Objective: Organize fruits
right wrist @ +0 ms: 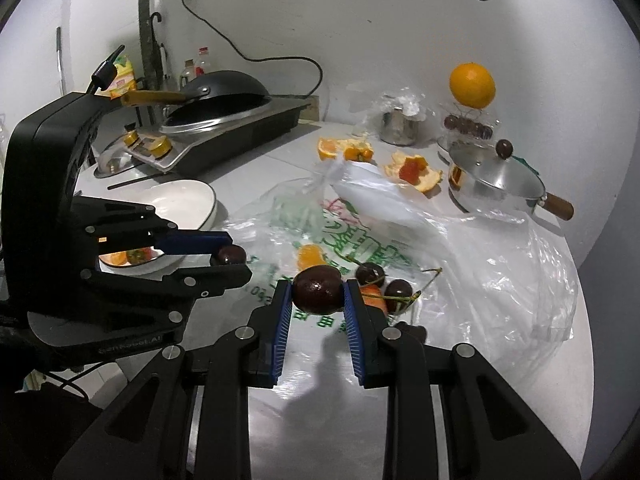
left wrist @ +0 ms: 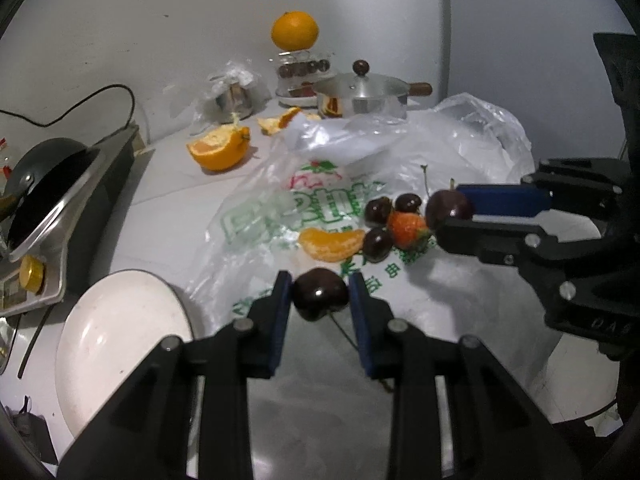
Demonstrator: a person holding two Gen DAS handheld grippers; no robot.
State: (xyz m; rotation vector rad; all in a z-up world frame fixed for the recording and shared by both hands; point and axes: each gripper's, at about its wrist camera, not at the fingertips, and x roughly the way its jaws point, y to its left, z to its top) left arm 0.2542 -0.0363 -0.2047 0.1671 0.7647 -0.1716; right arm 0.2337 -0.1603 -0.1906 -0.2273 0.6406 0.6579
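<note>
The left tongs (left wrist: 320,292) are clenched on a dark cherry (left wrist: 320,294), its blue pads pressing either side of the fruit, and its thin stem trails down between the fingers. The right tongs (right wrist: 318,290) likewise grasp a second dark cherry (right wrist: 318,290) between their ribbed blue pads. Both fruits are held above a crumpled clear plastic bag (left wrist: 280,208) with green print, which is spread over the white counter (left wrist: 172,216). On that bag, just beyond the left tongs, lies a small cluster: a peeled orange segment (left wrist: 332,244), a strawberry (left wrist: 408,228) and three loose cherries (left wrist: 378,244) close around it, some touching. Left of the bag sits an empty white plate (left wrist: 120,336), its rim near the bag's edge. Behind the bag, toward the wall, lie a cut orange half (left wrist: 218,148) and scraps of orange peel (left wrist: 278,122). Further back from the bag stands a lidded steel pan (left wrist: 362,98) with a wooden handle, and beside it a clear container (left wrist: 304,70) with a whole orange (left wrist: 295,31) balanced on top. Far left of the bag, a dark wok (right wrist: 224,90) rests on a stove (right wrist: 240,128). In the right wrist view the left tongs appear at the left side of the bag, just in front of the plate.
</note>
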